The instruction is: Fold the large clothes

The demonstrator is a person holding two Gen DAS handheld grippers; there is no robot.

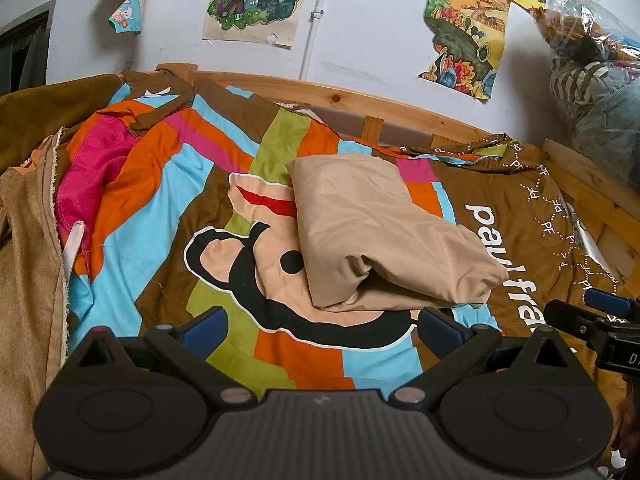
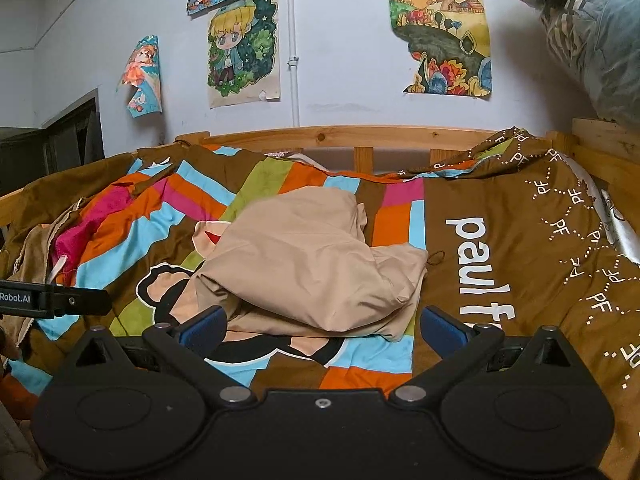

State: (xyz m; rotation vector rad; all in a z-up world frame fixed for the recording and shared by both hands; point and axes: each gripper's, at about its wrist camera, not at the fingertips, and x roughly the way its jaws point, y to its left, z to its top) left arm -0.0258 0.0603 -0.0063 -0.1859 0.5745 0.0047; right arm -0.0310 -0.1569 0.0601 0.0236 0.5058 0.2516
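A bed covered by a bright striped quilt with a cartoon monkey print (image 1: 224, 264) is seen from both wrist cameras. At the far left edge of the bed, a rumpled brown and tan plush blanket (image 1: 28, 240) is heaped. Near the middle of the quilt lies the task's garment, a beige smooth-fabric cloth folded into a thick, loose bundle (image 1: 376, 236); its near edge gapes open in a soft pocket.

The left tongs (image 1: 320, 326) are held spread and empty just short of the bundle's near edge. The right tongs (image 2: 322, 326) are likewise spread wide and empty, close to the bundle's near side.

The fold appears nearly complete. To finish well, the loose near edge would best be pinched at both corners together and laid flat, so layers are kept aligned.

At the upper right, a clear plastic bag (image 2: 584, 32) is seen, stuffed with striped and grey textiles.
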